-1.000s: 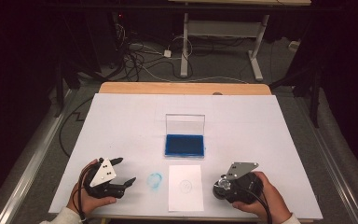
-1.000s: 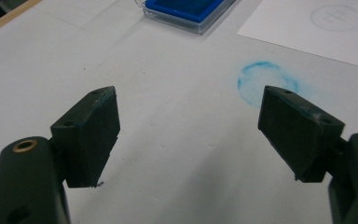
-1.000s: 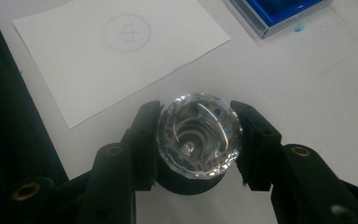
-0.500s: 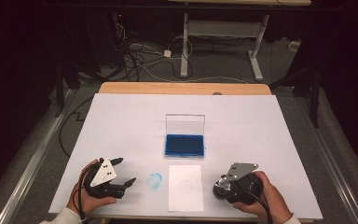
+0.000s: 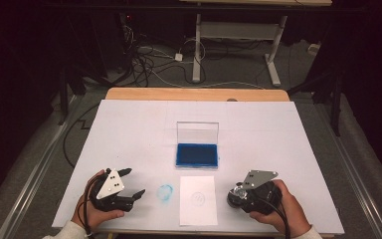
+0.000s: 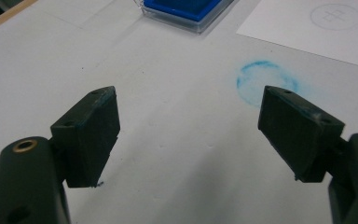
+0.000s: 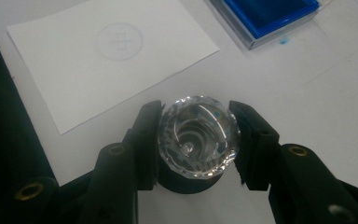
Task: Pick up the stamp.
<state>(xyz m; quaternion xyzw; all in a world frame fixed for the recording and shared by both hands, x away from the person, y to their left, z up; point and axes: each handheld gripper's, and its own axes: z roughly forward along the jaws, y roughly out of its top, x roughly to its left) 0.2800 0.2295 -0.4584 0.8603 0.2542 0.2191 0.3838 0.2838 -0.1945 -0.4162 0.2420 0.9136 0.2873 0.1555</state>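
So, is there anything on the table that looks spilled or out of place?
Yes. A smudged blue ink ring lies on the bare table surface, left of the paper sheet instead of on it. A small blue speck also stains the table beside the open ink pad.

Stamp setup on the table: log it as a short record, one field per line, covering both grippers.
right gripper: shut on the clear faceted stamp, beside the paper
left gripper: open, nothing between the jaws
ink pad: blue, lid standing open at its far edge
paper: white sheet with a faint printed circle, nearer the person than the ink pad
blue ring smudge: on the table, left of the paper
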